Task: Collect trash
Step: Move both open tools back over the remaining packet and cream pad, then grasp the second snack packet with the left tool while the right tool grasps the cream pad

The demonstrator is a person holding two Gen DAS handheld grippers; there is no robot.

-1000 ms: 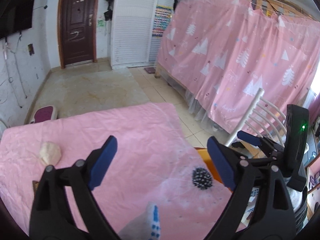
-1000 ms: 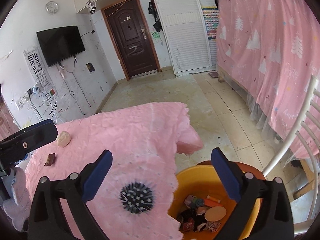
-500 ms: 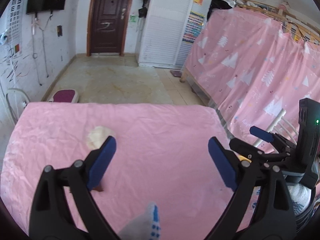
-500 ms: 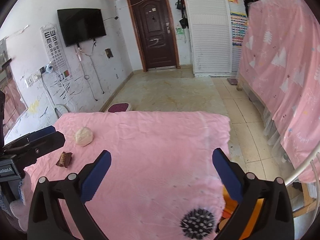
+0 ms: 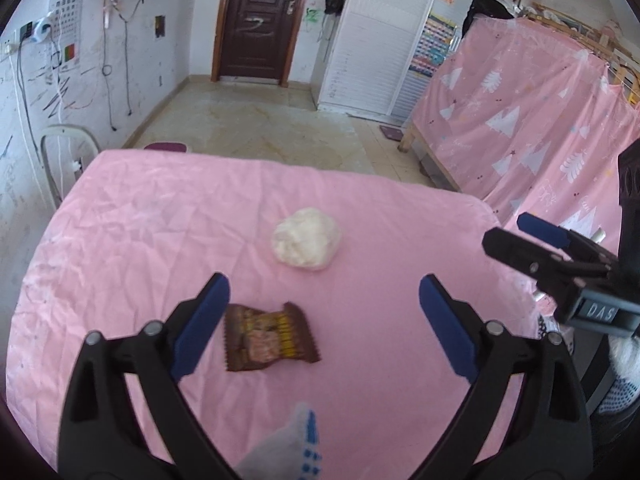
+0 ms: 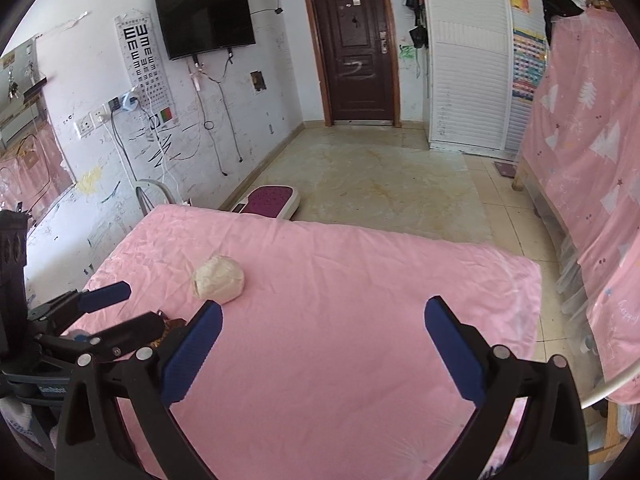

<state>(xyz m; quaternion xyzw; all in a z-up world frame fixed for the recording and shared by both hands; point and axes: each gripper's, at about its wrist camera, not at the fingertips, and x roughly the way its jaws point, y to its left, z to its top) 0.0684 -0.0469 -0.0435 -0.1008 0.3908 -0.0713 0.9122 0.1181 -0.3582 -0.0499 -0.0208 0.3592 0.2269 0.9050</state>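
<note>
The left gripper (image 5: 324, 312) hangs wide open and empty above a brown snack wrapper (image 5: 270, 338) lying flat on the pink-covered counter (image 5: 120, 216), the wrapper close to its left blue finger (image 5: 202, 322). Just beyond the wrapper sits a crumpled white paper ball (image 5: 306, 244). The right gripper (image 6: 324, 354), equally wide open and holding nothing, hovers over bare pink cloth to the right, well apart from both pieces of trash.
</note>
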